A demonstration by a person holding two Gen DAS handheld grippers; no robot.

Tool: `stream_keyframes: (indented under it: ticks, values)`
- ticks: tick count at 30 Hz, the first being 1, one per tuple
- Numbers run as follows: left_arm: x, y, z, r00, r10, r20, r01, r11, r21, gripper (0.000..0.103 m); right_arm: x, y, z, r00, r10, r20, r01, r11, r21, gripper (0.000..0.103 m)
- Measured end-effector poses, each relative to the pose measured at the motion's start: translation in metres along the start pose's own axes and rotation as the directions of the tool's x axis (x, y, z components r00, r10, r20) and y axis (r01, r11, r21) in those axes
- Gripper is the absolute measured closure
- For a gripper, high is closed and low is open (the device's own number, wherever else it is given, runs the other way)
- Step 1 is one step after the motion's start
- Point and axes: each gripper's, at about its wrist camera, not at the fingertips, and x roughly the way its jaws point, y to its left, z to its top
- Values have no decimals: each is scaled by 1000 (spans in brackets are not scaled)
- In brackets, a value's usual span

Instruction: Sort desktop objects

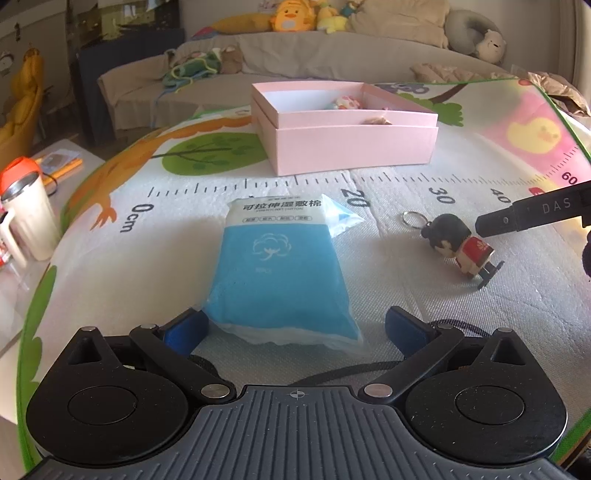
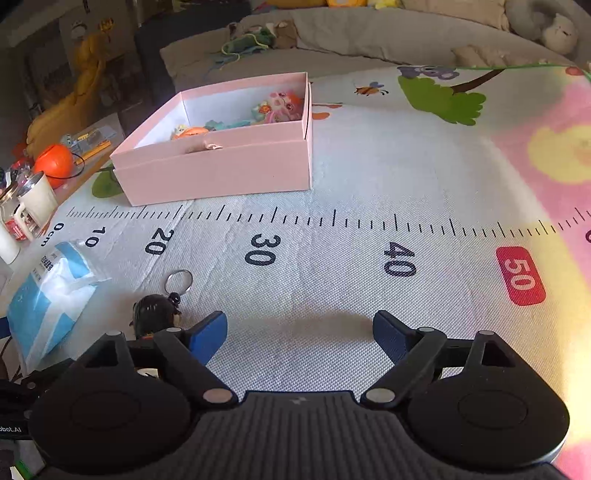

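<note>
A blue and white cotton pad packet (image 1: 284,266) lies on the play mat, and its near end reaches in between the pads of my left gripper (image 1: 295,330). That gripper is open; the right pad (image 1: 406,332) stands apart from the packet. A small doll keychain (image 1: 461,243) lies to the packet's right, with a black finger of my right gripper (image 1: 532,214) just above it. In the right wrist view my right gripper (image 2: 299,332) is open over bare mat, and the doll keychain (image 2: 155,314) sits outside its left finger (image 2: 210,332). The pink box (image 2: 221,166) beyond holds several small toys.
The pink box (image 1: 351,147) stands at the far middle of the mat. A cream cup with an orange lid (image 1: 26,218) and other clutter sit on a low table off the mat's left edge. A sofa with plush toys (image 1: 291,16) runs along the back.
</note>
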Motion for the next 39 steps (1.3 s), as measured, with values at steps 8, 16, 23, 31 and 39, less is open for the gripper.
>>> stream_keyframes:
  ticks: [8, 16, 23, 31, 39]
  values:
    - [-24, 9, 12, 994, -108, -8, 108, 994, 23, 0, 3, -4, 3, 999, 51, -5, -51, 997, 50, 4]
    - [-10, 12, 39, 1000, -3, -18, 3, 1000, -27, 0, 6, -3, 4, 998, 61, 3, -61, 996, 58, 0]
    - [9, 13, 35, 997, -6, -76, 1, 998, -70, 38, -7, 16, 5, 993, 114, 21, -113, 993, -25, 0]
    - [-1, 16, 30, 998, 1, -71, -5, 998, -67, 38, -9, 65, 3, 981, 191, -13, -189, 954, -234, 37]
    - [7, 13, 36, 997, 17, -77, -21, 999, -44, 22, -1, 83, -4, 982, 178, -56, -186, 931, -314, 68]
